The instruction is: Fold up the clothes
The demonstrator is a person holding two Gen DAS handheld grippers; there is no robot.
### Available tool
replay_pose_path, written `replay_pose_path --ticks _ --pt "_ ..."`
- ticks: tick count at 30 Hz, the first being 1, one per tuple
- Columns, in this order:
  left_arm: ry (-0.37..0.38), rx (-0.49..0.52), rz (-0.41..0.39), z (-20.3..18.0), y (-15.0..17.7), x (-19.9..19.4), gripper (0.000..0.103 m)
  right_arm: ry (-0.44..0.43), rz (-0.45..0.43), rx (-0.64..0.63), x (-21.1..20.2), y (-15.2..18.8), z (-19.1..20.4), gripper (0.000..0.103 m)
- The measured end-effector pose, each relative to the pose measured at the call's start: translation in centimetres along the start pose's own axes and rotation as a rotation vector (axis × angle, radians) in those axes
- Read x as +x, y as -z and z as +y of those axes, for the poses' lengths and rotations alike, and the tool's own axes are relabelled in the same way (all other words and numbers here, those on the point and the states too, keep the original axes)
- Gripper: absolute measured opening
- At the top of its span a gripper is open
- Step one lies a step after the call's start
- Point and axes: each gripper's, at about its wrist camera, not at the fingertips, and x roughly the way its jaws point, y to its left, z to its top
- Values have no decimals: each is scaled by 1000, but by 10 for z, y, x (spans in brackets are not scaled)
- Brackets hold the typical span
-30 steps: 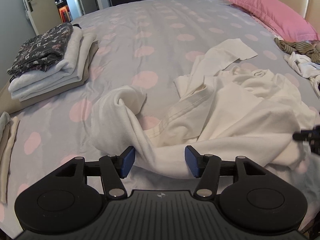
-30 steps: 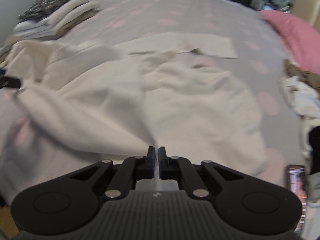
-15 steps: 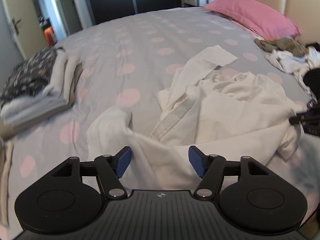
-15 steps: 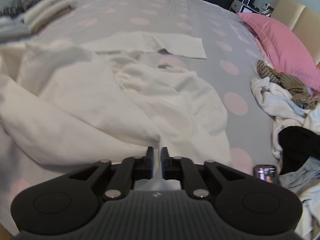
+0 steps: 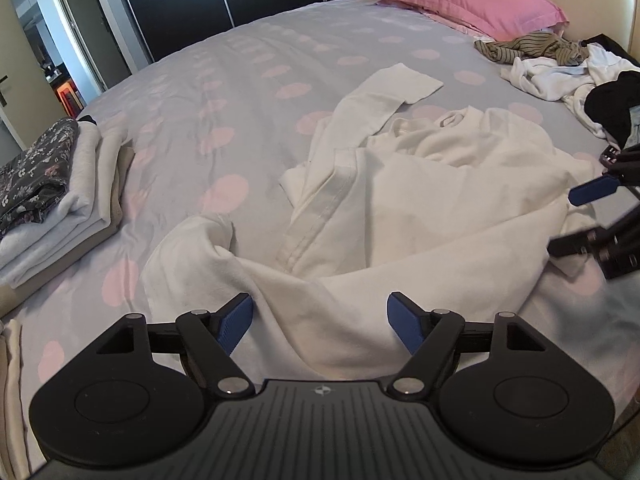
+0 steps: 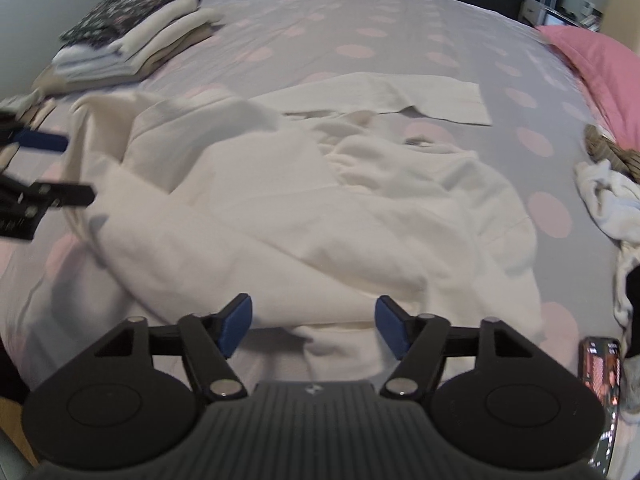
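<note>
A crumpled white long-sleeved top [image 5: 432, 200] [image 6: 320, 208] lies spread over the grey bed sheet with pink dots [image 5: 240, 92]. One sleeve [image 5: 396, 84] stretches toward the pillow. My left gripper [image 5: 320, 322] hovers over the garment's near edge, its jaws still opening, and the cloth lies below them, not pinched. My right gripper [image 6: 310, 326] is over the opposite near edge, jaws opening wide, with the fabric lying loose beneath. Each gripper shows at the edge of the other's view.
A stack of folded clothes [image 5: 56, 192] [image 6: 132, 40] sits at the bed's left side. A pink pillow [image 5: 464, 0] lies at the head, with a heap of unfolded clothes [image 5: 568, 68] beside it. A phone [image 6: 600, 372] lies near the right gripper.
The right gripper was shut on the white fabric and has let it go, its jaws now wide apart. The left jaws have spread further. The garment has settled flatter on the bed.
</note>
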Motion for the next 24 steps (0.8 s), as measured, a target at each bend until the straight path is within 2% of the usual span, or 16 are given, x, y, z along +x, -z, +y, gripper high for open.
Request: replay_pose_path --ticks 4,7,8,9,10,11,12,13,14,17,20,21,24 --pt "-14 -20 36 3 -3 13 73 -14 15 -79 11 3 9 83" --pt "-7 -58 77 6 -4 25 73 -3 33 -147 21 7 16 84" --pt "-10 -61 93 6 -3 28 67 4 43 -163 23 8 17 84" --pt "-14 -62 110 6 -3 31 58 10 52 -179 25 9 18 83" --pt "-21 -51 121 4 -2 33 51 17 62 -195 28 10 19 72" --pt "-28 -38 132 3 -2 35 40 24 71 -211 30 11 20 63" --pt "-35 -24 142 1 -1 36 32 30 81 -226 32 12 22 48" --pt "-30 -22 147 0 0 36 29 37 85 -234 33 13 21 38" --pt "-23 -22 151 -1 0 36 24 44 81 -230 32 12 20 32" --pt "-18 7 155 -5 1 31 11 61 68 -218 29 11 15 22" --pt "4 30 161 -9 1 21 5 63 39 -212 18 6 17 16" --pt "50 20 165 -9 1 15 0 61 25 -215 13 5 19 15" --pt "207 -3 176 -16 6 -5 0 32 -22 -222 -9 1 24 14"
